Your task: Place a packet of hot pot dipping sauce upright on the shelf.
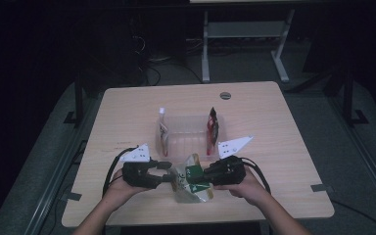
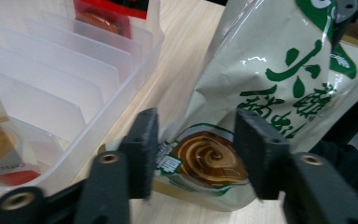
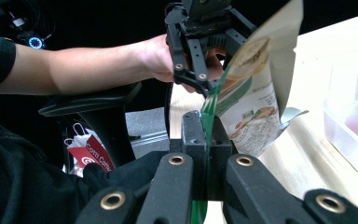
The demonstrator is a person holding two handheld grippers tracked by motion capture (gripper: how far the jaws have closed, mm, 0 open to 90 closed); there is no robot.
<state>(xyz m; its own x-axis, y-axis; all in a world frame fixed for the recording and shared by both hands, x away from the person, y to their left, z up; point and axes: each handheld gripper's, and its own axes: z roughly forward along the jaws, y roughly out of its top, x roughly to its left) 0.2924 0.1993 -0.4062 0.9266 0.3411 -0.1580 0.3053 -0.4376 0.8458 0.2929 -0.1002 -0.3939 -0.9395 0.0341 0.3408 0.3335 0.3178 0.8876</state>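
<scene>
A cream and green snack bag [image 1: 191, 183] stands tilted at the table's front, between my two grippers. My right gripper [image 1: 206, 174] is shut on the bag's green top edge [image 3: 208, 116]. My left gripper [image 1: 166, 171] is open, and the bag's lower corner with its brown swirl picture [image 2: 205, 158] sits between the spread jaws. In the right gripper view the left gripper [image 3: 205, 88] shows beyond the bag [image 3: 256, 93]. Behind the bag stands a clear divided bin [image 1: 191, 119], with a red packet [image 1: 212, 128] upright at its right end and a white and orange packet [image 1: 163, 129] at its left.
The bin's wall [image 2: 51, 84] lies close to my left gripper's left side. A round cable hole [image 1: 225, 95] marks the table's far side. A red shopping bag [image 3: 91, 154] and a black chair part [image 3: 88, 100] are below the table's near edge.
</scene>
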